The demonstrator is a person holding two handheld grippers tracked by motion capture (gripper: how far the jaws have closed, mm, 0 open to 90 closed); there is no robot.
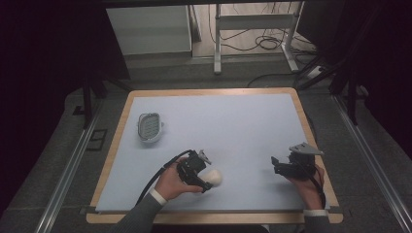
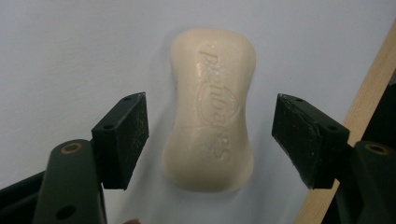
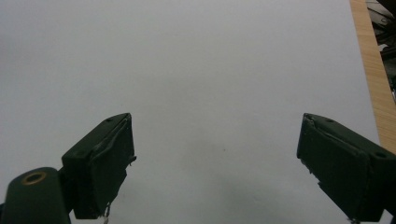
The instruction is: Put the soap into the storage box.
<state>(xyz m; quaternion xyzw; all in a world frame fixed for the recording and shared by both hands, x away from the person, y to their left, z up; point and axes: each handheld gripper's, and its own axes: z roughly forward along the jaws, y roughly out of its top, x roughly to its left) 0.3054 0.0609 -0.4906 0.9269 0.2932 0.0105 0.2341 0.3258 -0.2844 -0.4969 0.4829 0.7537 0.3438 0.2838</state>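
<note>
light: dim, cool, from above | high view: dark vignette at both sides and corners, grainy, table [image 1: 252,126] evenly lit | left gripper view: soap [image 2: 212,107] sharp with soft shadow on its left, near black arms blurred | right gripper view: grey falloff toward top left, no glare

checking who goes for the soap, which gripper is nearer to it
Left. The left gripper straddles the soap bar, open jaws on either side, pads not touching. The right gripper sits apart near the table's right edge, jaws open over bare surface.
</note>
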